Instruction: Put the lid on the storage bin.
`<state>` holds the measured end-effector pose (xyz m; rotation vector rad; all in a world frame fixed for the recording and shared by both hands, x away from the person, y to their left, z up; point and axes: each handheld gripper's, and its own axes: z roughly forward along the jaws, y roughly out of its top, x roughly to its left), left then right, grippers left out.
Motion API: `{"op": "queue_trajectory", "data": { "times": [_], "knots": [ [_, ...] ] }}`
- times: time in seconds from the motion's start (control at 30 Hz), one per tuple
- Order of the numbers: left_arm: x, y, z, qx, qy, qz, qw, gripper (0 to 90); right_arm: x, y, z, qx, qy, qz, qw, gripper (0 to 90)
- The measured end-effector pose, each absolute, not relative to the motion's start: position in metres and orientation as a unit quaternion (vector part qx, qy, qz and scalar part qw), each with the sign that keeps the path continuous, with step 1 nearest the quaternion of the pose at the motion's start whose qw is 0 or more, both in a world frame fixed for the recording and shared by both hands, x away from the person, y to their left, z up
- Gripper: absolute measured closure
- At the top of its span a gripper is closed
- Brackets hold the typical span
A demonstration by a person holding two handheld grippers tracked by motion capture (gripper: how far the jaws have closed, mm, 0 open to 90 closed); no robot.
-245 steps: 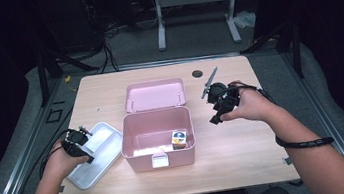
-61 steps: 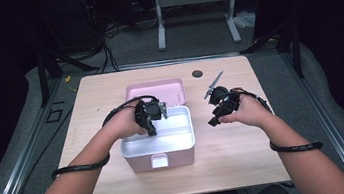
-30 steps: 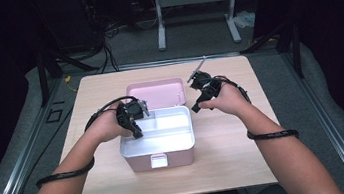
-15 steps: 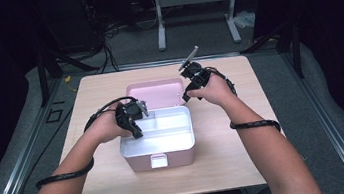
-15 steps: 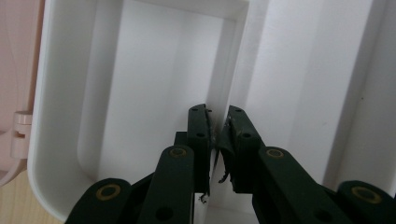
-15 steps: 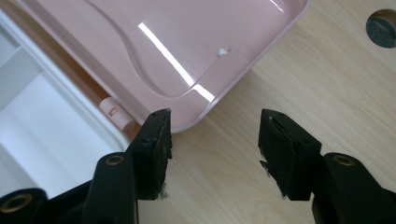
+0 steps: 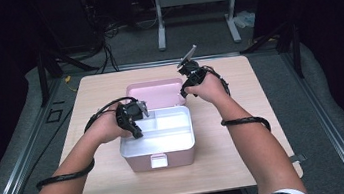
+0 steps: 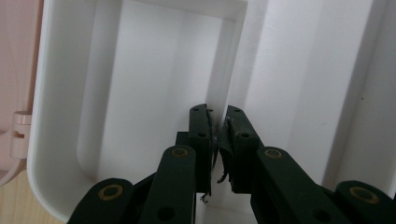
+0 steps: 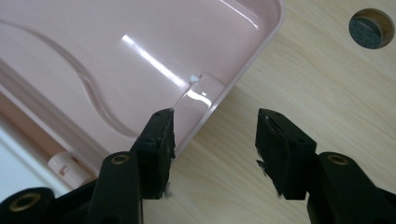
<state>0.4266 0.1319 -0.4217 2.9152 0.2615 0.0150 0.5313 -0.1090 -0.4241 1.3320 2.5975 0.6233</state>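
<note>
Where the high view looks down on the wooden table (image 7: 249, 162), a pink box (image 7: 160, 156) stands near its middle with its pink lid (image 7: 157, 93) swung open and lying flat behind it. A white tray (image 7: 164, 131) sits in the top of the box. The left gripper (image 7: 131, 120) is at the tray's left end; the right gripper (image 7: 188, 77) hovers by the lid's right edge. No brand, label or writing can be read on box, lid or tray from here

Left gripper view: the left gripper (image 8: 218, 140) has its jaws clenched on a thin upright partition wall (image 8: 233, 56) of the white tray (image 8: 154, 70), one jaw on each side of it. A pink hinge (image 8: 18, 126) and a strip of table (image 8: 14, 205) show at the left edge. No lettering on the tray

Right gripper view: the right gripper (image 9: 215, 140) is released, jaws well apart, nothing between them. Its one jaw lies over the rim of the pink lid (image 9: 116, 51), the other over bare table (image 9: 303, 79). A round hole (image 9: 371, 28) in the tabletop shows at top right. No readable marks on the lid
</note>
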Motion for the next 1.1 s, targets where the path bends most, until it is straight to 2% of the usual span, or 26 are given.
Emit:
{"op": "queue_trajectory", "data": {
  "times": [0.23,0.4,0.6,0.93,1.1],
  "knots": [
    [0.425,0.130,-0.422,0.991,0.090,0.010,0.101,83.1,0.540,-0.105,-0.429,0.481,0.845,0.219,0.075,52.2],
    [0.424,0.130,-0.422,0.991,0.090,0.013,0.101,83.5,0.549,-0.098,-0.434,0.508,0.829,0.218,0.082,63.0],
    [0.423,0.132,-0.422,0.990,0.089,0.015,0.109,83.9,0.557,-0.097,-0.442,0.546,0.802,0.227,0.080,69.8],
    [0.423,0.132,-0.422,0.990,0.089,0.014,0.110,84.0,0.564,-0.097,-0.443,0.587,0.772,0.231,0.076,75.8],
    [0.424,0.132,-0.422,0.990,0.088,0.013,0.109,84.0,0.564,-0.093,-0.446,0.594,0.769,0.222,0.081,75.1]
  ]
}}
